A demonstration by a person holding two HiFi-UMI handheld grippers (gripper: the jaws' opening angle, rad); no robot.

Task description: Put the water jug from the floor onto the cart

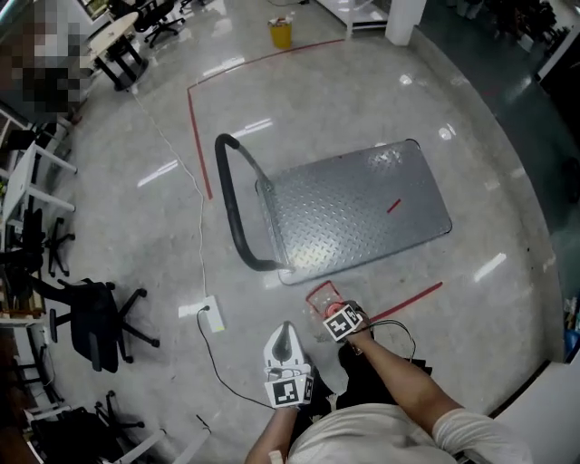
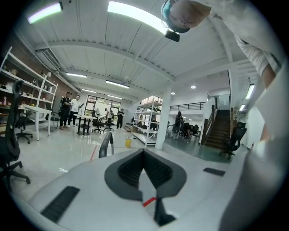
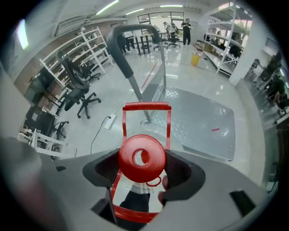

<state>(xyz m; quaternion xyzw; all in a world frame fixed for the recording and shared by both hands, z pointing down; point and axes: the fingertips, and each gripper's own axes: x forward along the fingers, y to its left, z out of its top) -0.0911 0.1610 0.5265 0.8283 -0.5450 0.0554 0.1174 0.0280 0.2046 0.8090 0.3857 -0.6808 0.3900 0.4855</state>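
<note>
The water jug is clear with a red cap and a red carrying frame. It sits just off the near edge of the cart. My right gripper is shut on the jug's neck, with the cap filling the gap between its jaws. I cannot tell whether the jug touches the floor. The cart's grey checker-plate deck lies bare ahead, its black handle on the left. My left gripper hangs beside the jug, pointing level across the room, shut on nothing.
Black office chairs stand at the left. A white power strip and its cable lie near my feet. Red tape lines mark the floor around the cart. A yellow bin and a pillar are far behind; people stand at distant desks.
</note>
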